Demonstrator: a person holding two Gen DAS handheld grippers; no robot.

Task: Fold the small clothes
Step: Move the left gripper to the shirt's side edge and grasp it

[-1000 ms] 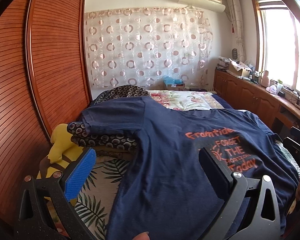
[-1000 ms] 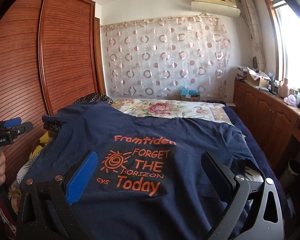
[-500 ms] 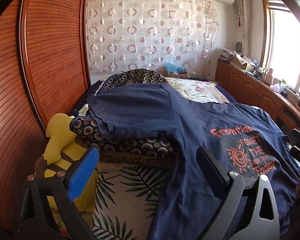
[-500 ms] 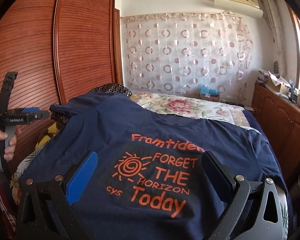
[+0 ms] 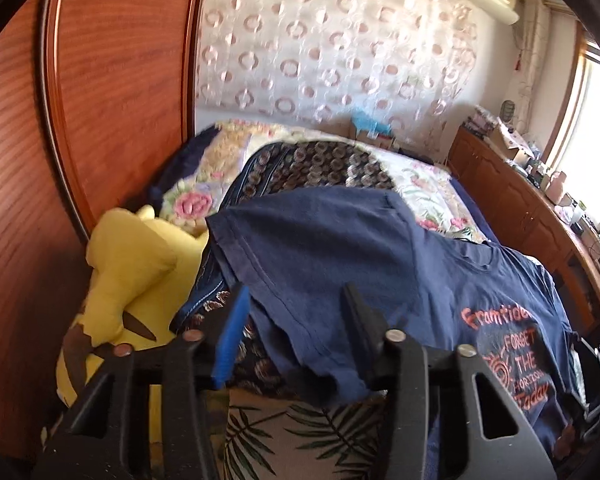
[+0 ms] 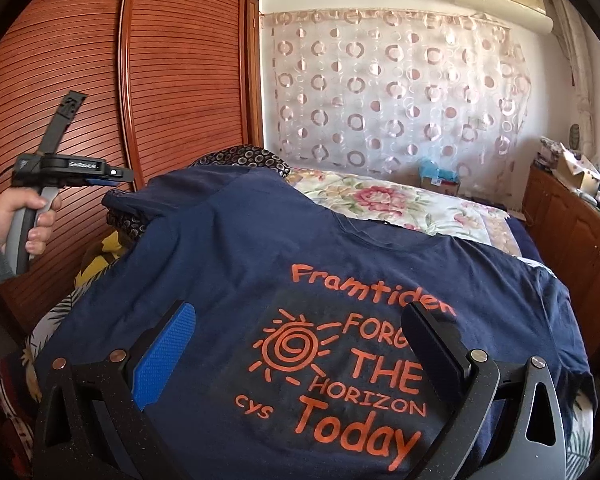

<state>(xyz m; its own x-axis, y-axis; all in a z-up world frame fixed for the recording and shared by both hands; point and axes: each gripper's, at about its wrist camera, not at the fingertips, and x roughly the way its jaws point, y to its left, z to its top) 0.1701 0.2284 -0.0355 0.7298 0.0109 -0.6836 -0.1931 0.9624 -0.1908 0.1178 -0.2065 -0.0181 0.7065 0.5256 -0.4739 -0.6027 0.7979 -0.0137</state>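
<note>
A navy T-shirt (image 6: 260, 248) with orange print lies spread face up on the bed. Its left sleeve (image 5: 308, 248) drapes over a dark ring-patterned pillow (image 5: 320, 164). My left gripper (image 5: 296, 320) is at that sleeve's lower hem. Its jaws are closing with the hem cloth between them, and the blue pad still stands clear of the fabric. The right wrist view shows a hand holding this left gripper (image 6: 116, 175) at the sleeve. My right gripper (image 6: 300, 344) hovers open over the printed chest with nothing between its fingers.
A yellow plush toy (image 5: 136, 264) sits between the pillow and the wooden wardrobe (image 5: 112, 80) on the left. A leaf-print sheet (image 5: 300, 440) shows under the shirt. Behind the shirt lies a floral bedspread (image 6: 380, 200). A cluttered wooden cabinet (image 6: 572, 232) lines the right wall.
My left gripper has travelled left along the shirt to the sleeve, and its jaws have narrowed around the hem. The right gripper has drifted slightly and stays open.
</note>
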